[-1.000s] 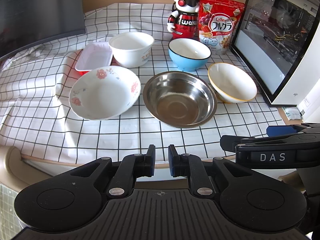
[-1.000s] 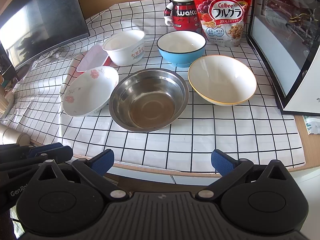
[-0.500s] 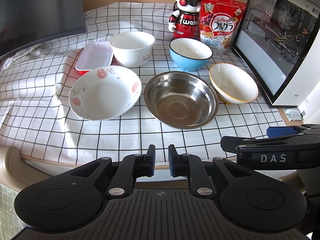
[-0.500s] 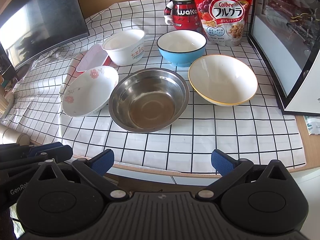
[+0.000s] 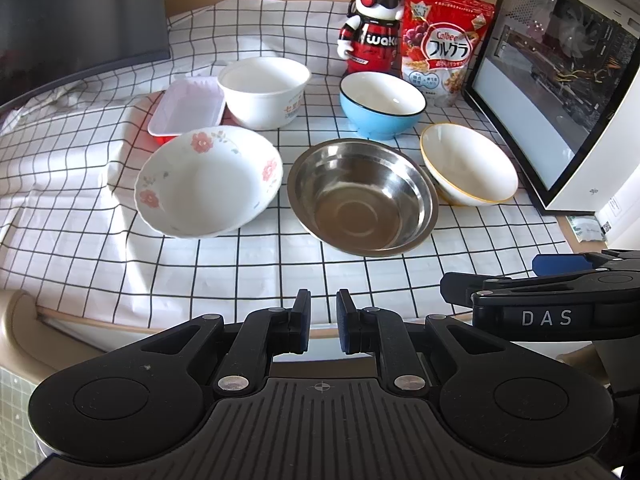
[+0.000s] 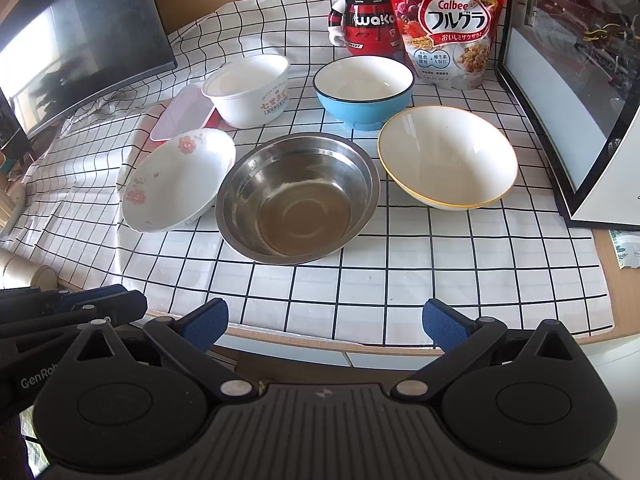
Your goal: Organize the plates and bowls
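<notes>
At the near edge of the worktop (image 6: 400, 280) my left gripper (image 5: 323, 322) hovers with its fingers nearly closed on nothing; my right gripper (image 6: 323, 322) hangs spread wide, empty too. Straight ahead at twelve o'clock sits the steel bowl (image 6: 298, 196), light, stiff and slick, so I would pinch its thin rim. At ten o'clock lies the floral bowl (image 5: 208, 186), at two o'clock the yellow-rimmed bowl (image 6: 447, 157); both look like breakable ceramic, best taken by the rim wall. Farther back stand the blue bowl (image 6: 363, 92), the white bowl (image 5: 264, 90) and a pink tray (image 5: 187, 111). Every vessel appears empty. Nothing is stacked yet.
</notes>
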`<state>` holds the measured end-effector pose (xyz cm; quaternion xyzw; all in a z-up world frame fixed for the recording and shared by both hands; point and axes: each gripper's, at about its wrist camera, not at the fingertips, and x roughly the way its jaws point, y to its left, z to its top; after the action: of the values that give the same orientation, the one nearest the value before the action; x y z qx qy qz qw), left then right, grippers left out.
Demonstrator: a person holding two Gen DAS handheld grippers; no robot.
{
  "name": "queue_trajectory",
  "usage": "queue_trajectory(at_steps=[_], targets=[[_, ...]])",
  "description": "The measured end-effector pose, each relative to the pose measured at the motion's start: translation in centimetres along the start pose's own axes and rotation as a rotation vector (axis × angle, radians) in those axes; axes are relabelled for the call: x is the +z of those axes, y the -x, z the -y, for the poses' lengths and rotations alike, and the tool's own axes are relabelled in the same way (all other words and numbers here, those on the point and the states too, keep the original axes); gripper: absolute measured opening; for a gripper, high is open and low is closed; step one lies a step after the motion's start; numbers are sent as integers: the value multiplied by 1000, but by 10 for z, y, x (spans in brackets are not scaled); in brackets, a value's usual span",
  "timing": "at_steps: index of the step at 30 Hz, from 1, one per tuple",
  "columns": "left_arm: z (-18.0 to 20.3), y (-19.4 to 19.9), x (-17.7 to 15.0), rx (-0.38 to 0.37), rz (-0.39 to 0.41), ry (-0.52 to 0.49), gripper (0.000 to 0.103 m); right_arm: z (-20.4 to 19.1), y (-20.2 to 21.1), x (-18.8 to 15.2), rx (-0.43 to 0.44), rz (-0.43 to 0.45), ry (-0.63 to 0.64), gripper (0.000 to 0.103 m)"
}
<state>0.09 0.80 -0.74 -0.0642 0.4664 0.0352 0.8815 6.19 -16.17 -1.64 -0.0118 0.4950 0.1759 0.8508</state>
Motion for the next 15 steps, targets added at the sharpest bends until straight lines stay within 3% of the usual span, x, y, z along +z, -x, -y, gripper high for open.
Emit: queue_trajectory(at_steps=[10, 15], targets=[[-16, -7, 8, -30, -6, 35, 17, -2, -11, 8, 6, 12, 2, 103], [-53, -19, 18, -17, 4, 166, 17, -17, -23, 20, 24, 58, 41, 103]])
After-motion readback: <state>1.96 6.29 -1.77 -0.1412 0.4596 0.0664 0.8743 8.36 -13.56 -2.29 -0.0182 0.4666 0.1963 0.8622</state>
